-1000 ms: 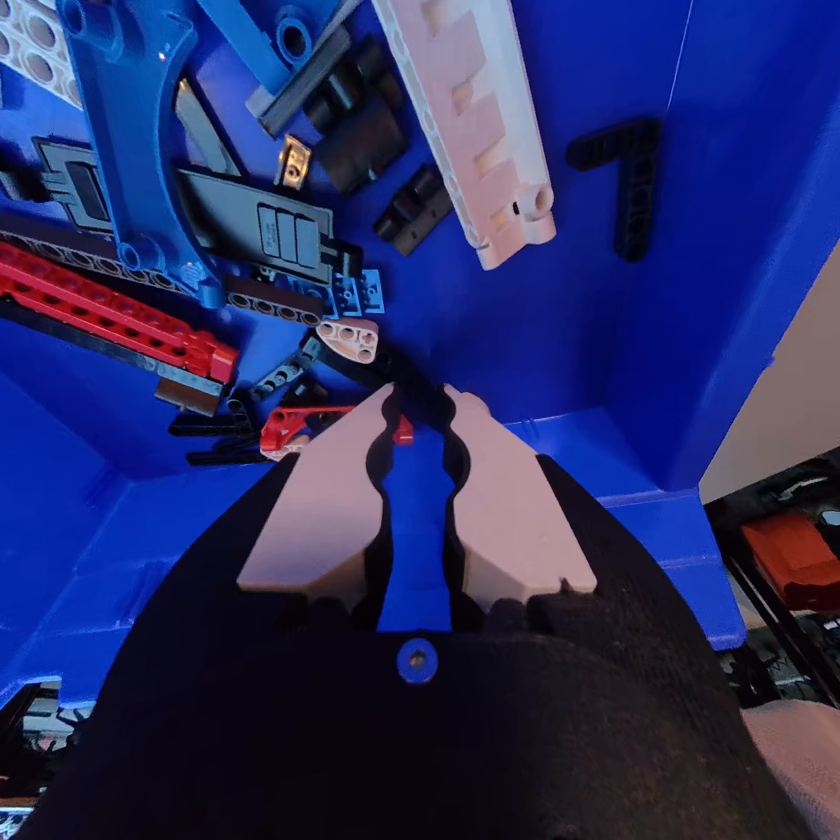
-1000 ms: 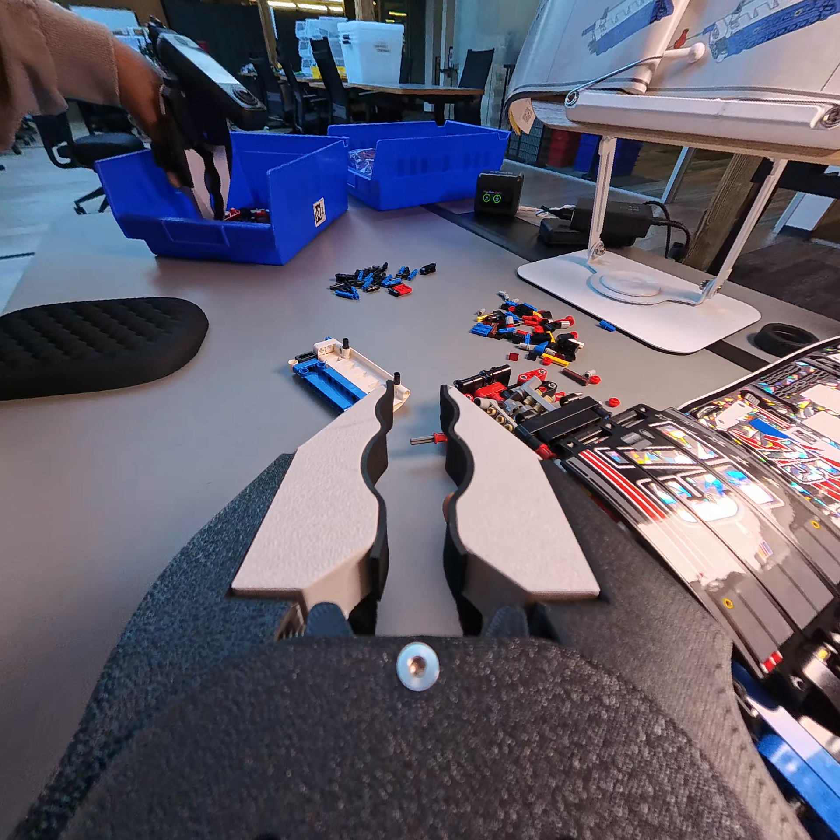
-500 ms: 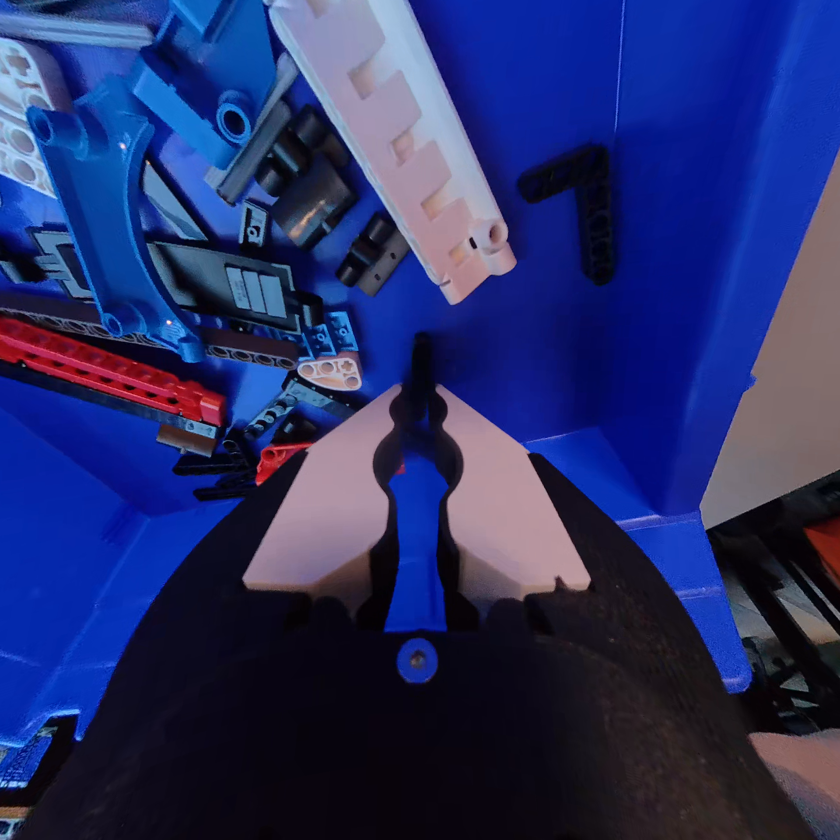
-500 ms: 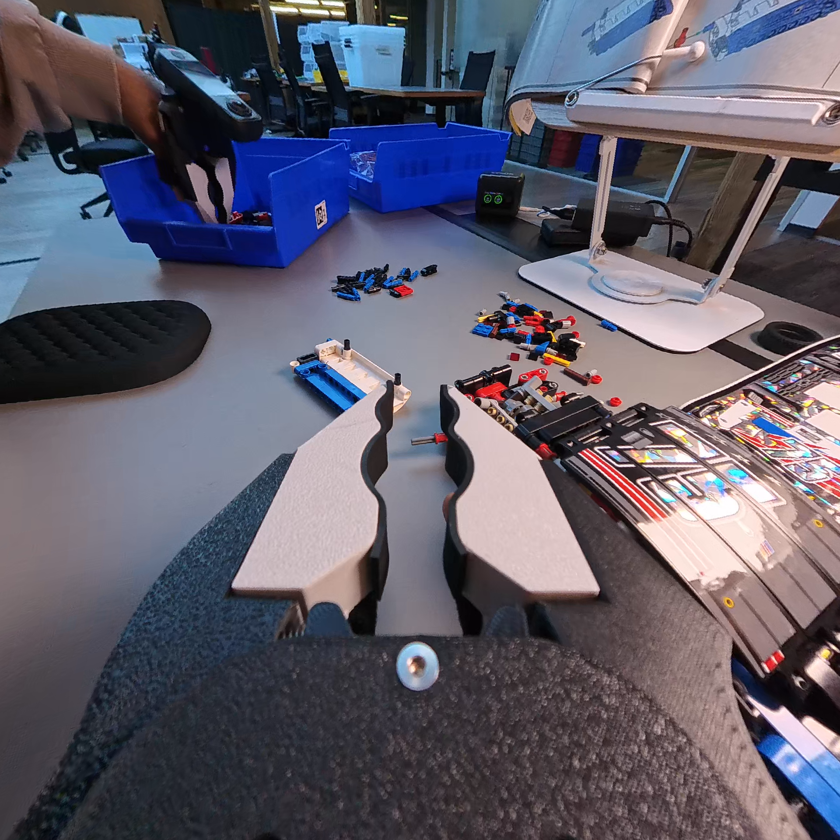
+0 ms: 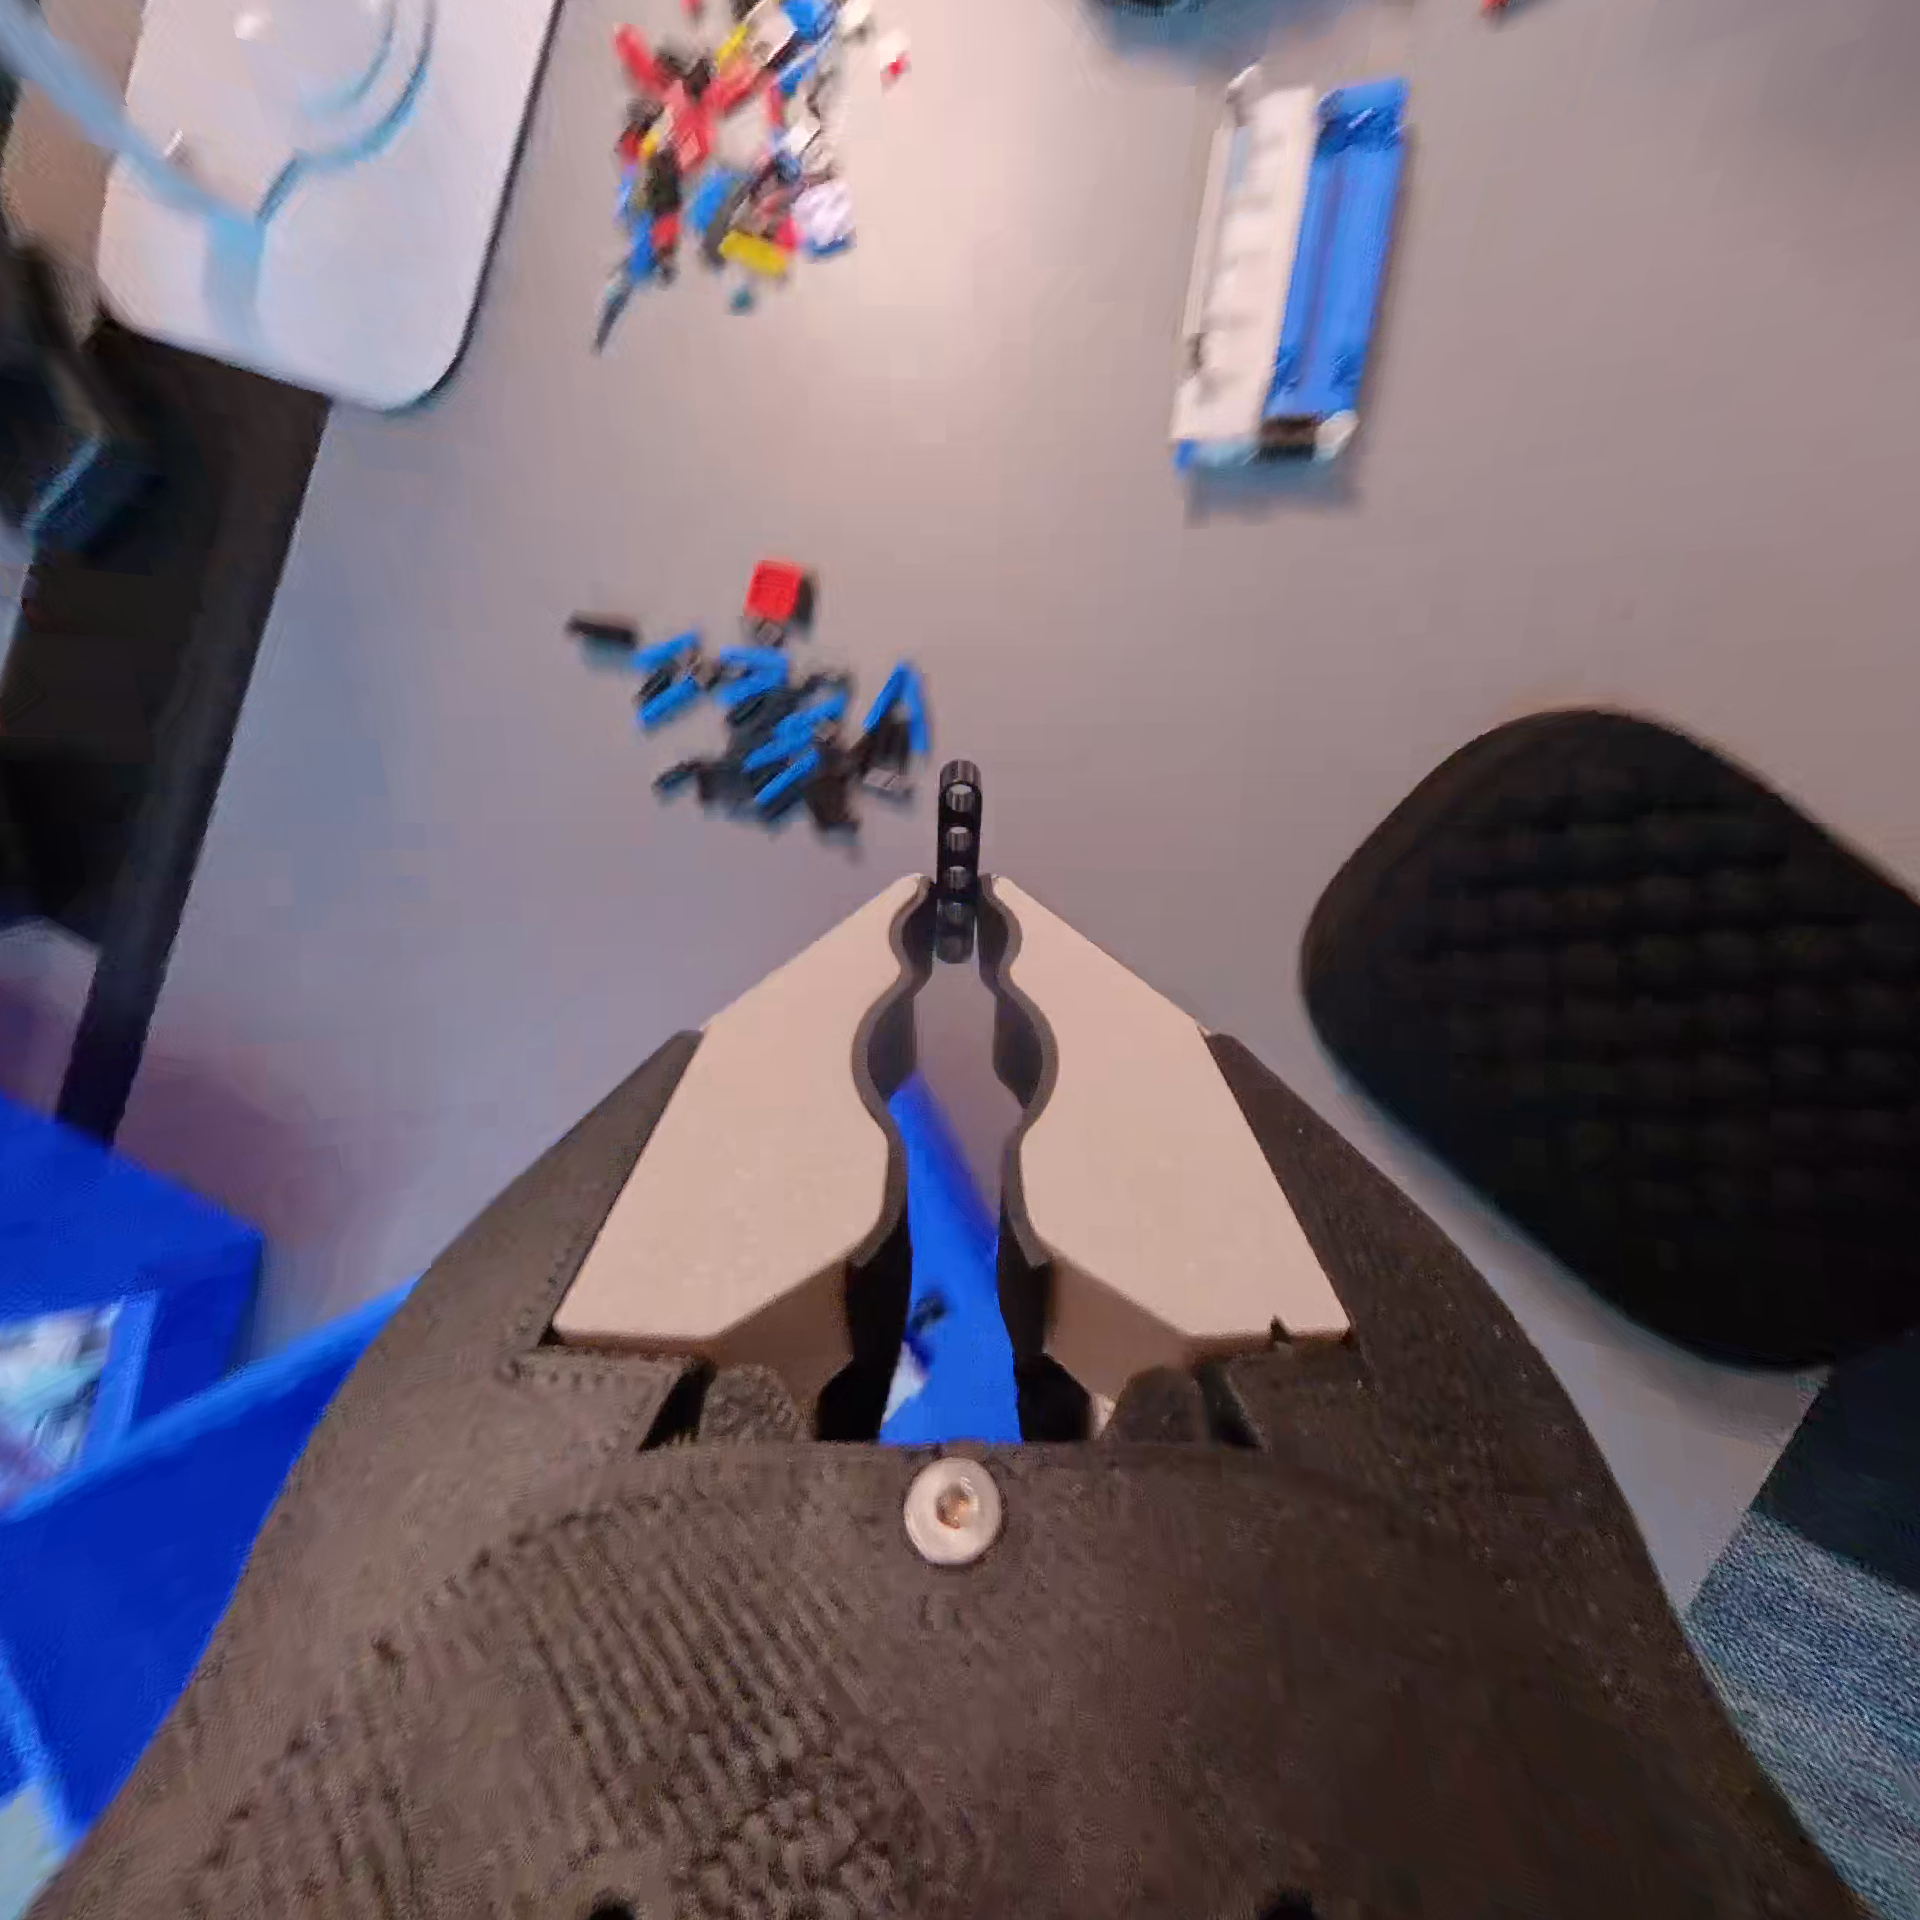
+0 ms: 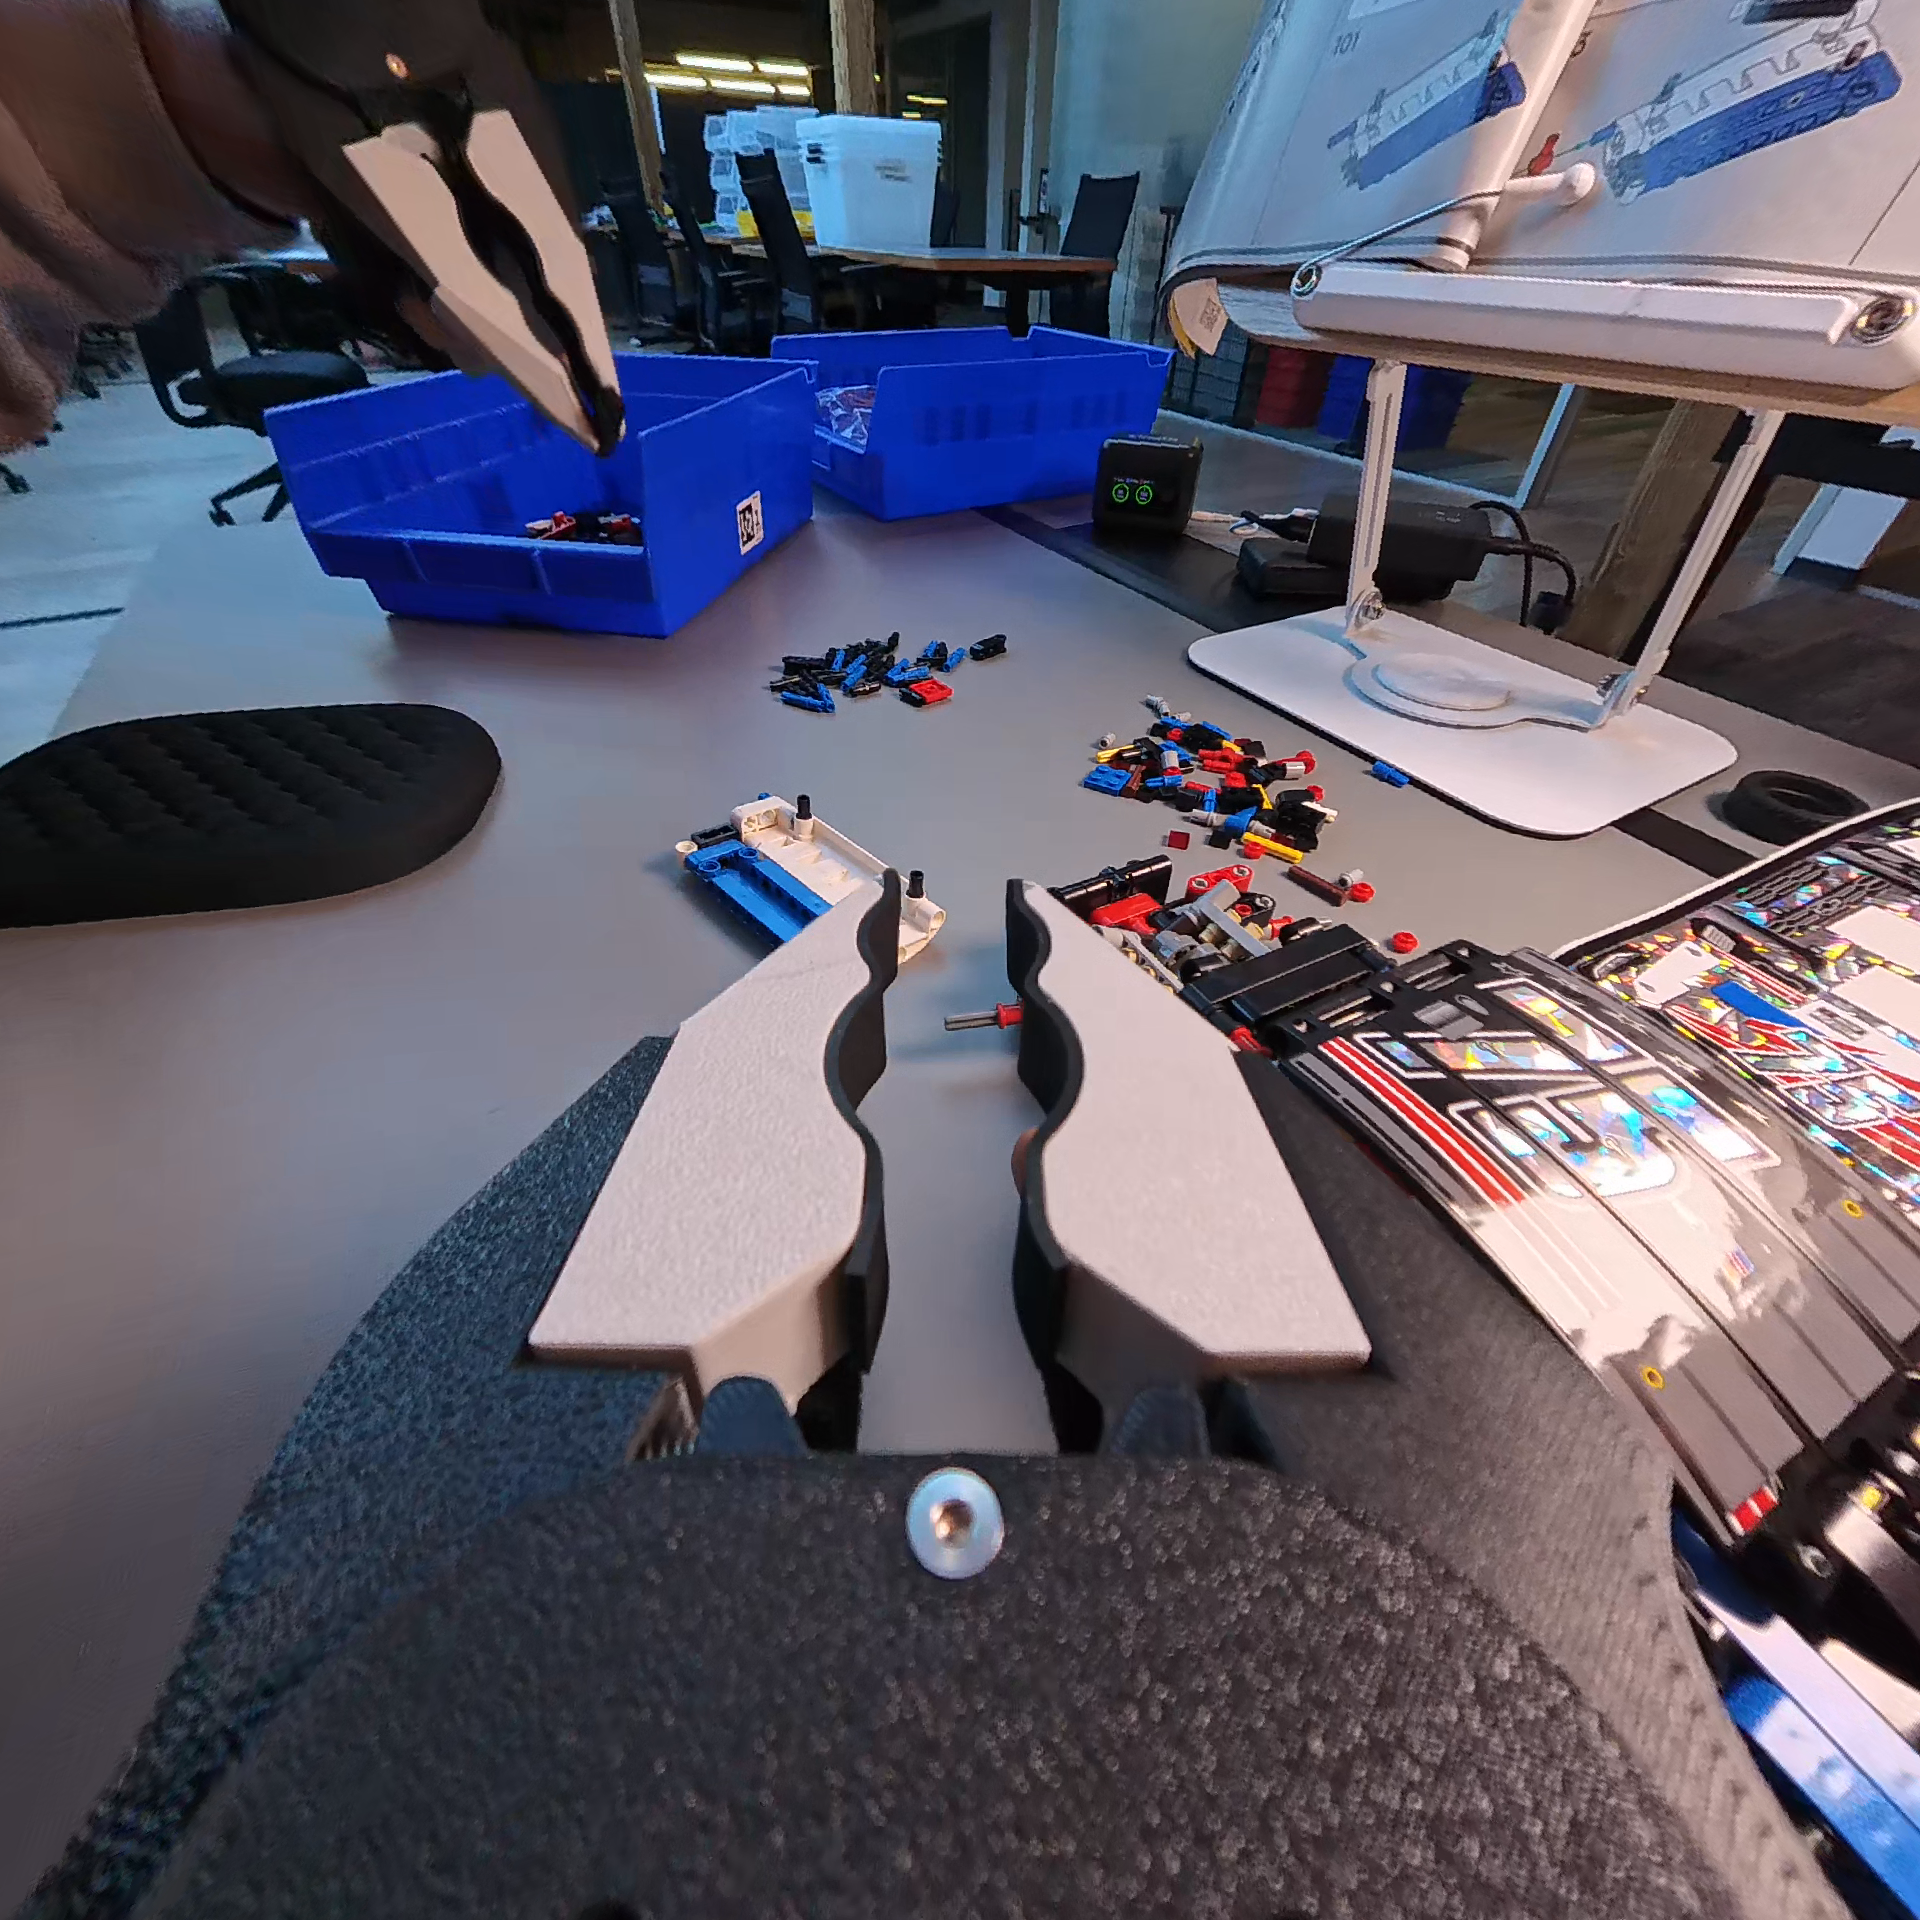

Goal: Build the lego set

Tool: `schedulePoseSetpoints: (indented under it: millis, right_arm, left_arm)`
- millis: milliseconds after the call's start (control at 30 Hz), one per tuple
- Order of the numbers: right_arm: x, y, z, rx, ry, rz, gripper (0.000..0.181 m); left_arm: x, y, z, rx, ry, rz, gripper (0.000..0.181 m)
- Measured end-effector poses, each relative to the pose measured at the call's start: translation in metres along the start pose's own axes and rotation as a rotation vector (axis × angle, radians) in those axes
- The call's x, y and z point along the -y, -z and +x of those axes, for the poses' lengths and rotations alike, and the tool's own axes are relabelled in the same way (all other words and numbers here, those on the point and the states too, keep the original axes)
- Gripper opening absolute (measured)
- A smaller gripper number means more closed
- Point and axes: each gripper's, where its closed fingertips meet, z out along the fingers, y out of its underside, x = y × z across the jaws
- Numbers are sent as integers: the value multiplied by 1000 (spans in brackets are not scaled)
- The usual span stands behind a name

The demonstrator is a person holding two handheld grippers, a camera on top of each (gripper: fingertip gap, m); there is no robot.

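Note:
My left gripper (image 5: 958, 883) is shut on a thin black beam with holes (image 5: 958, 831) that sticks out past its tips; it hangs high above the grey table. It also shows in the right wrist view (image 6: 603, 426), above the blue bin (image 6: 540, 582). My right gripper (image 6: 954, 896) is open and empty, low over the table. A blue and white sub-assembly (image 6: 800, 868) lies just ahead of it, also seen in the left wrist view (image 5: 1288, 281). The large black car model (image 6: 1558, 1101) sits to its right. A red and grey pin (image 6: 987, 1016) lies between the right fingers.
A black padded rest (image 6: 218, 805) lies at the left (image 5: 1621, 1029). A pile of blue and black pins (image 6: 873, 670) and a mixed pile of small parts (image 6: 1216, 779) lie on the table. A second blue bin (image 6: 977, 416) and a white stand (image 6: 1455, 707) with the instruction book are behind. Spacing between my two grippers at the tips: around 30 cm.
My left gripper closed on the black beam in the blue bin, lifted it out and swung up over the table. My right gripper has not moved.

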Motion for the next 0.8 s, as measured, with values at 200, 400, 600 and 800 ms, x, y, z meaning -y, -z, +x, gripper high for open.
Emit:
schedulePoseSetpoints:
  millis: [200, 400, 600, 800]
  right_arm:
    - [1, 1, -7, 14, 61, 8, 18]
    - [-4, -2, -14, 13, 155, -19, 18]
    - [-11, -6, -22, 12, 250, -65, 16]
    - [-14, -8, -24, 19, 274, -84, 16]
  left_arm:
    - [87, -86, 108, -250, -58, 196, 5]
    - [116, -147, 158, -319, -120, 138, 5]
    - [116, -158, 171, -313, -133, 164, 5]
    - [112, -156, 167, -322, -111, 234, 5]
